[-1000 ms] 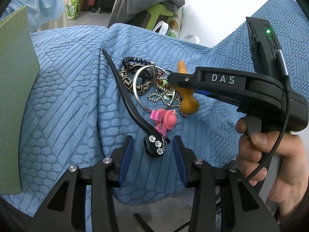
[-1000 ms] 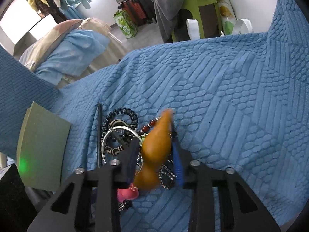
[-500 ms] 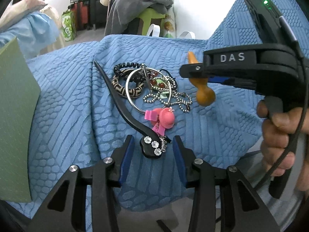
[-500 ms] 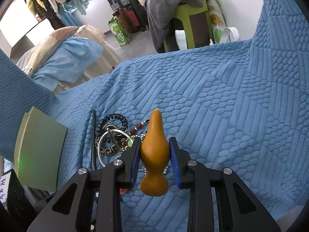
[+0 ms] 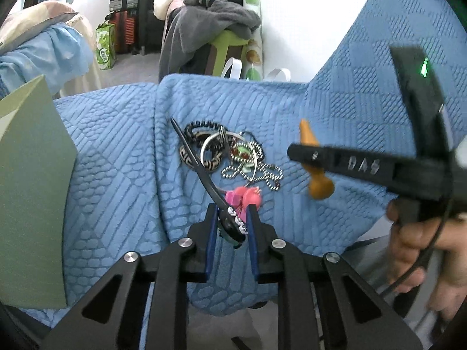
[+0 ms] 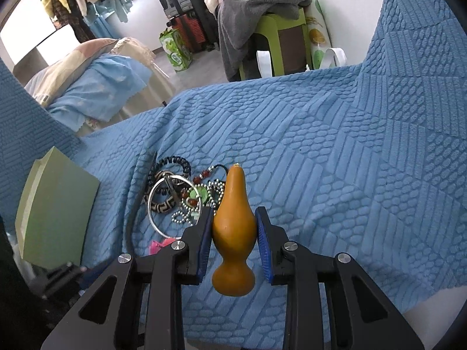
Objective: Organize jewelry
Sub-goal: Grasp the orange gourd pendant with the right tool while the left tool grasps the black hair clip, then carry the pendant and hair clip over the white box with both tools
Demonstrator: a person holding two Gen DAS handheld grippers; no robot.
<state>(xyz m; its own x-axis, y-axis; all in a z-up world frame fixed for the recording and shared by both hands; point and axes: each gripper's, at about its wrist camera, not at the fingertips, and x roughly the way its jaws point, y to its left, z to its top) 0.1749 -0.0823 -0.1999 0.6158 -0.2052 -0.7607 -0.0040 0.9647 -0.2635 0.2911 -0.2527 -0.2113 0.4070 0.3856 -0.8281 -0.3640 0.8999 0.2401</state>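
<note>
- The right gripper [image 6: 233, 230] is clamped on the gourd [image 6: 233, 227]. Both blue pads press its fat middle.
- The gourd stands long-ways along the fingers. Its thin tip points away and its round bottom is close to the camera. It hangs in the air above the blue cloth [image 6: 335, 175], not touching it.
- The left gripper [image 5: 232, 218] is closed around the jeweled end of the black hair clip [image 5: 204, 172]. The pads look like they touch it, so I think it is gripped.
- The clip is long and thin. It runs away from the left gripper, up and a bit to the left, along the edge of the jewelry pile [image 5: 233, 151].
- The pile lies on the cloth, just past the left gripper and to the left of the gourd. The pink charm [image 5: 248, 197] sits right by the left fingertips.
- The green box [image 6: 55, 213] is far to the left, so the left gripper is nearer to it.
- My guess: the clip could drag the ring or bead chain when lifted.
</note>
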